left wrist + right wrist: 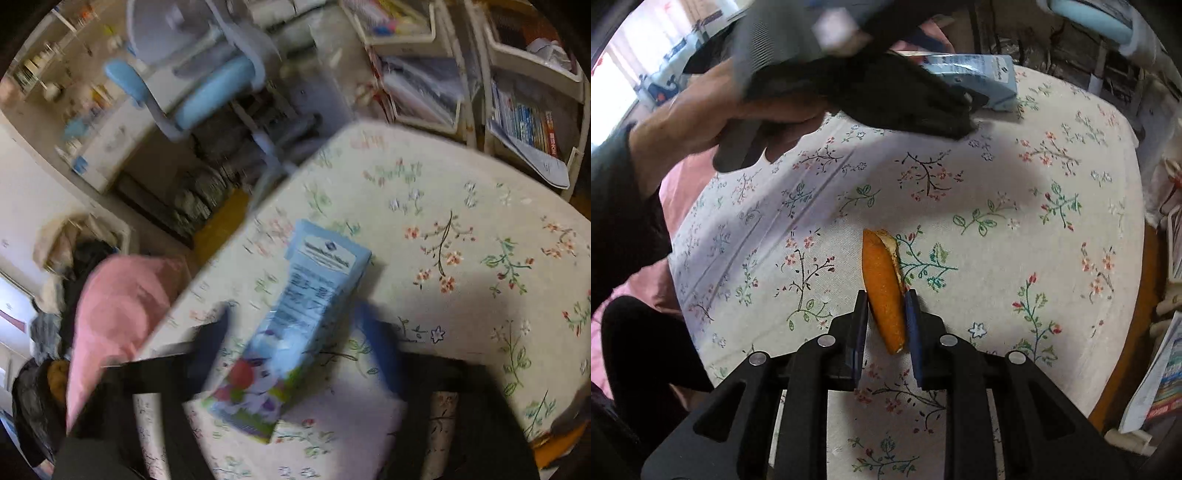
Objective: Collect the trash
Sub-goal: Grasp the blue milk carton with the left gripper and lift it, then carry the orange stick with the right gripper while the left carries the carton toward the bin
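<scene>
Here: right gripper [886, 314], jaws closed upon orange peel [882, 291] over floral tablecloth [997, 258]; left gripper [295, 325], seen left-view only, jaws astride blue carton [291, 314], contact blurred.

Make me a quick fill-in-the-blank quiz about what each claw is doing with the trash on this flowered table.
1. The right claw has its fingers on either side of an orange ____.
2. The left claw has a light blue ____ between its fingers.
3. The table is covered by a cloth printed with ____.

Missing words: peel; carton; flowers
</scene>
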Motion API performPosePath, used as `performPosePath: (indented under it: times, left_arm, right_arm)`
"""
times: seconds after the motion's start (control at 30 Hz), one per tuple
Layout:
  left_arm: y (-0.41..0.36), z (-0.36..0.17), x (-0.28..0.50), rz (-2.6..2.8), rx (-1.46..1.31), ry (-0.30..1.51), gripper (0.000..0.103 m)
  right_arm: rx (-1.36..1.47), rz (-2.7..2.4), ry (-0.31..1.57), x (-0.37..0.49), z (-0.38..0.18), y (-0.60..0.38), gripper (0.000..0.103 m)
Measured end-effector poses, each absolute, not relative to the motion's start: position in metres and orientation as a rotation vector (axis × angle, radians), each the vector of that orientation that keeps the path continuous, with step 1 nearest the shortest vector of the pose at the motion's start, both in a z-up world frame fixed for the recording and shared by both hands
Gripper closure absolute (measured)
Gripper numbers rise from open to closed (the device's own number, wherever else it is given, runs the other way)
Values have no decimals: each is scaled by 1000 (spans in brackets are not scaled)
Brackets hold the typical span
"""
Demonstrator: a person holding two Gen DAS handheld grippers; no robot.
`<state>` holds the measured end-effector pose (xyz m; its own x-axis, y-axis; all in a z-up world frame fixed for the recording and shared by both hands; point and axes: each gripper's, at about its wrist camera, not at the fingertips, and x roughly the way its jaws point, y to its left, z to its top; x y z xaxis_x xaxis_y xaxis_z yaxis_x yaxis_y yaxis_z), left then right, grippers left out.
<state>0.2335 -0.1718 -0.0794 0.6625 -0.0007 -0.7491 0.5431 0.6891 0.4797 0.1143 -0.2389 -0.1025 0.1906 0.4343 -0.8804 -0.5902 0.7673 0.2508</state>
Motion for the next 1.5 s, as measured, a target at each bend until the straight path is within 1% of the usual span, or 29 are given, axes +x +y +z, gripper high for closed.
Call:
performPosePath:
  times: [0.03, 0.13, 0.2, 0.27, 0.33, 0.5, 0.6, 0.67, 0.8, 0.87, 0.93, 0.97, 1.07, 1.13, 1.2, 1.33, 1.5]
  left_arm:
    - [-171, -79, 233, -344, 747, 812, 68]
    - [-156, -71, 228, -327, 657, 855, 71]
    - [-132, -63, 221, -316, 515, 918, 73]
    - [-104, -55, 207, -317, 361, 970, 73]
    - [-69, -49, 177, -304, 198, 1014, 73]
    - [-7, -44, 90, -270, -59, 1051, 73]
    - [16, -45, 44, -236, -160, 1052, 73]
    - [22, -48, 20, -199, -171, 1056, 73]
    - [25, -51, 4, -168, -189, 1054, 73]
    - [23, -50, 4, -157, -171, 1049, 66]
    - [21, -50, 5, -141, -144, 1038, 49]
    - [22, -49, 6, -130, -124, 1029, 47]
    - [25, -51, 6, -106, -98, 1030, 46]
    - [29, -52, 6, -108, -112, 1042, 44]
    - [28, -53, 5, -110, -100, 1042, 43]
    - [25, -53, 1, -106, -52, 1035, 42]
    - [21, -53, 0, -101, -29, 1028, 42]
  right_arm:
    - [-180, 722, 1166, 114, -102, -235, 84]
    - [-230, 714, 1143, 111, -102, -228, 84]
    - [-231, 711, 1143, 112, -102, -228, 84]
    - [-206, 718, 1154, 112, -102, -229, 84]
    - [-185, 719, 1160, 110, -101, -228, 84]
    - [-155, 731, 1153, 98, -89, -222, 84]
    - [-169, 734, 1148, 87, -84, -212, 84]
    - [-186, 724, 1158, 79, -85, -204, 84]
    - [-233, 679, 1166, 61, -91, -196, 84]
    - [-269, 640, 1160, 52, -95, -195, 84]
    - [-234, 618, 1167, 50, -98, -201, 84]
    - [-204, 610, 1168, 50, -99, -205, 83]
    - [-158, 592, 1160, 48, -101, -208, 77]
    - [-185, 588, 1145, 43, -100, -202, 68]
    - [-237, 580, 1128, 39, -100, -194, 65]
    - [-327, 571, 1097, 32, -102, -182, 63]
    - [-298, 560, 1100, 38, -103, -188, 63]
